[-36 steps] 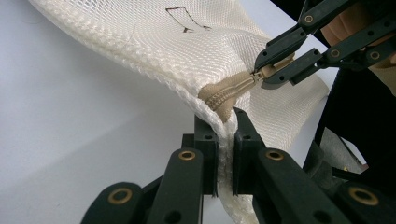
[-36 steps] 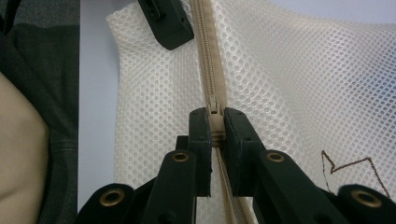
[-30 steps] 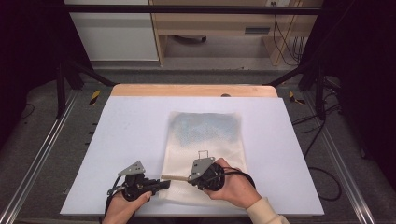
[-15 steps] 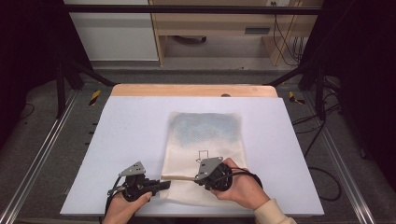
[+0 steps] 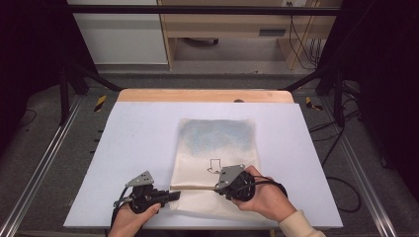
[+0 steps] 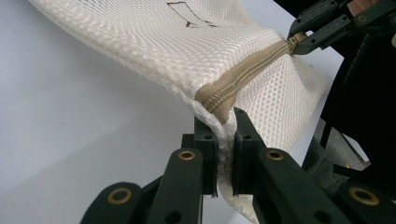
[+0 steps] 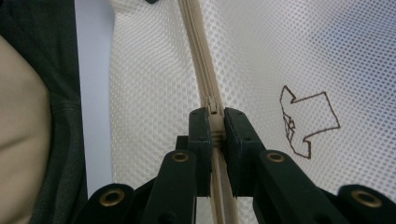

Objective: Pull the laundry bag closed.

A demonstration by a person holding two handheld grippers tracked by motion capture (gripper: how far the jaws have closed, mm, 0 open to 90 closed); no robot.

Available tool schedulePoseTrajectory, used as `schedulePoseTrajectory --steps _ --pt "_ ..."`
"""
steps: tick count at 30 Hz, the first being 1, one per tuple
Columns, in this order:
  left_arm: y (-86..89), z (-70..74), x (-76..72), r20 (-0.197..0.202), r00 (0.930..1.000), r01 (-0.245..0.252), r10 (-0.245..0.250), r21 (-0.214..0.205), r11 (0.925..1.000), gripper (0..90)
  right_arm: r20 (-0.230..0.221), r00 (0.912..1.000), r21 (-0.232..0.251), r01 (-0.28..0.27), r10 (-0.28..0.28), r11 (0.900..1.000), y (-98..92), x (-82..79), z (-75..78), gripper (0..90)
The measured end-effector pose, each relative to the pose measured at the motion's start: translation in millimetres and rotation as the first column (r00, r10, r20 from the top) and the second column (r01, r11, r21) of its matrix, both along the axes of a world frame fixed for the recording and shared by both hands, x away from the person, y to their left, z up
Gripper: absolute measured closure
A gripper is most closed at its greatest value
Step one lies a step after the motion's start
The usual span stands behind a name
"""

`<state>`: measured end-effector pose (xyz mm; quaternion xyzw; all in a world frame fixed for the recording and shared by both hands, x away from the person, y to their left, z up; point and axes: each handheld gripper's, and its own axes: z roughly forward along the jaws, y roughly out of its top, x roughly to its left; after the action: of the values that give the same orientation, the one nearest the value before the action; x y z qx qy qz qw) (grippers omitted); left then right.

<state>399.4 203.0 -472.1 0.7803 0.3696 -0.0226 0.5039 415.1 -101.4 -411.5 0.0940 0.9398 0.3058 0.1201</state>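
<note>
From the high view, a cream mesh laundry bag (image 5: 216, 163) lies flat on the white desk (image 5: 123, 148), its tan zipper (image 5: 195, 187) running crosswise near the person's edge. The left claw (image 5: 174, 196) sits at the bag's left corner and the right claw (image 5: 218, 186) sits partway along the zipper line, so the zipper's long axis stretches straight from one claw to the other. In the left gripper view, the left claw (image 6: 225, 135) is clamped on the bag's corner, just below the zipper end (image 6: 219, 100); the zipper runs away up and to the right to the other claw (image 6: 299, 42), which pinches the slider. In the right gripper view, the right claw (image 7: 215, 126) is closed on the zipper pull (image 7: 213, 109), with the zipper tape (image 7: 198, 56) leading straight ahead and a brown outline arrow (image 7: 306, 119) printed on the mesh to its right. The pull likely has to travel along that line, away from the anchored corner.
</note>
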Motion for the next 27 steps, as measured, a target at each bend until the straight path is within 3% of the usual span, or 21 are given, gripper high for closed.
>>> schedulePoseTrajectory --steps 14,27 --pt "-1.9 -0.7 -1.1 -0.003 1.0 0.008 -0.008 0.008 0.9999 83.0 0.001 0.9995 -0.021 0.032 -0.032 0.9993 -21.3 -2.8 1.4 82.0" --pt "-3.7 -0.9 -2.2 -0.001 0.9999 0.013 -0.013 0.011 0.9999 83.0 0.001 0.9993 -0.025 0.038 -0.038 0.999 -27.2 -3.8 2.3 82.0"
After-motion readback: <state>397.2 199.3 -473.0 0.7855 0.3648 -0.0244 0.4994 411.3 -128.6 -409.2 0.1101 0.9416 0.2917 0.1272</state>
